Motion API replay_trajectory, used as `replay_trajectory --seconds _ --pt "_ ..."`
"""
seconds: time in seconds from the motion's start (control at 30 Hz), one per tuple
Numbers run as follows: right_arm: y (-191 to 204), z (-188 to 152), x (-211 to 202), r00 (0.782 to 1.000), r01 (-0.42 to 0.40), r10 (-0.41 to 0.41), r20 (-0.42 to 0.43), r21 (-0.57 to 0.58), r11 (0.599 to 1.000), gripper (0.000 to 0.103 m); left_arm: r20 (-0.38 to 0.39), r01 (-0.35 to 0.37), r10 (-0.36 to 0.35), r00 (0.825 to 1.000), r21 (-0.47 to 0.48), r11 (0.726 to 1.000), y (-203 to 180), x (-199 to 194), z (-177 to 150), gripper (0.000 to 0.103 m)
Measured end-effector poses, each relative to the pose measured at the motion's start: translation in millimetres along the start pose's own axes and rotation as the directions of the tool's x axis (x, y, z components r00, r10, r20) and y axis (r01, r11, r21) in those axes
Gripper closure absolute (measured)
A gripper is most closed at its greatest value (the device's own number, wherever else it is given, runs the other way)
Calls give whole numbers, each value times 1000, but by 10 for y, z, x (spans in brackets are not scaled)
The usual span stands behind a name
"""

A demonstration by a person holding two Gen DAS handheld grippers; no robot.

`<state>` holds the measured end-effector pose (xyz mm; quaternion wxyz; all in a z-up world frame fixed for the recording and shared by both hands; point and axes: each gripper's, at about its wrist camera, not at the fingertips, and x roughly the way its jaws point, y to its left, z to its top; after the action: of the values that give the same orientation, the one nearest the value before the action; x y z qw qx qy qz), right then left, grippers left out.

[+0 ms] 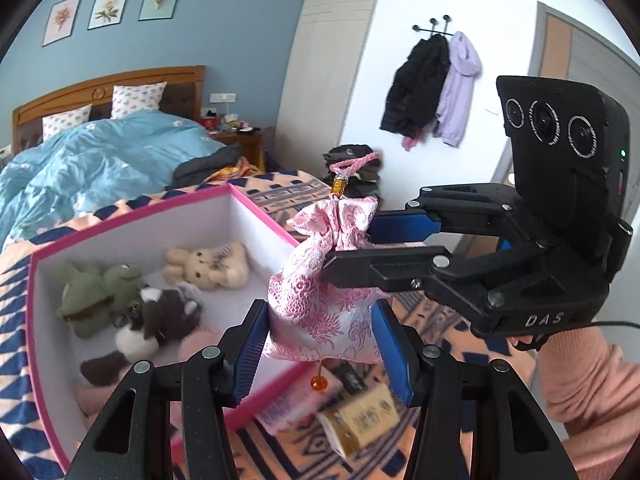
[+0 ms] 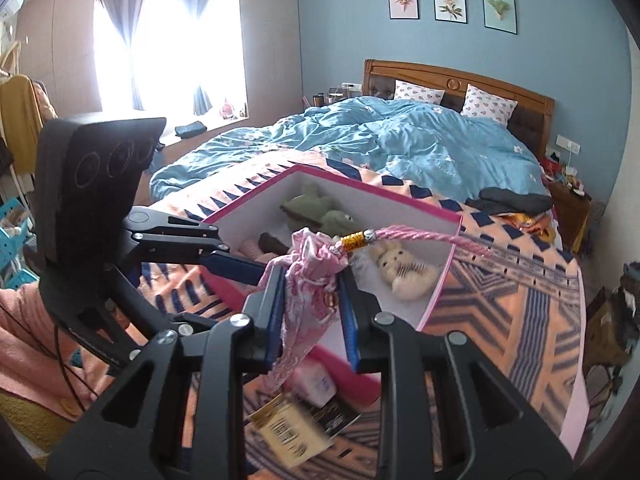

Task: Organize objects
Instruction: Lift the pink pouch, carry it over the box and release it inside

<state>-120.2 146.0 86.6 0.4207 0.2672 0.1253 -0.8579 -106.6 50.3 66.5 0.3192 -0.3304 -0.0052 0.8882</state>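
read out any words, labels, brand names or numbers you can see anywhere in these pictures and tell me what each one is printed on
"DAS" on the body of the right hand-held gripper, in pale letters.
Printed tan box lying on the patterned blanket: it has print and a barcode, too blurred to read.
Pink-and-white packet beside it: some blue print, too blurred to read.
Three framed flower prints on the wall: any captions are too small to read.

Daylight floods in through the window (image 2: 160,40), which is blown out to white glare between the curtains (image 2: 120,28). The room is evenly bright with soft shadows. Both fisheye views bow toward dark corners. The boxes (image 2: 288,424) at the bottom are motion-blurred.
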Motion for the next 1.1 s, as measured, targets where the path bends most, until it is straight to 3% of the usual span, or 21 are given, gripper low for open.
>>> replay_trajectory --seconds 0.37,0.73,1.1 --pt "-305 202 379 999 25 -26 -44 -31 999 75 -38 -52 51 998 -29 998 345 366 268 49" --pt "-510 178 700 996 15 -16 -89 -19 1000 75 -108 -86 79 991 -62 994 509 617 278 51" --pt "-627 151 1055 984 3 -12 -178 -49 999 75 -197 -136 122 973 -54 989 601 832 236 51"
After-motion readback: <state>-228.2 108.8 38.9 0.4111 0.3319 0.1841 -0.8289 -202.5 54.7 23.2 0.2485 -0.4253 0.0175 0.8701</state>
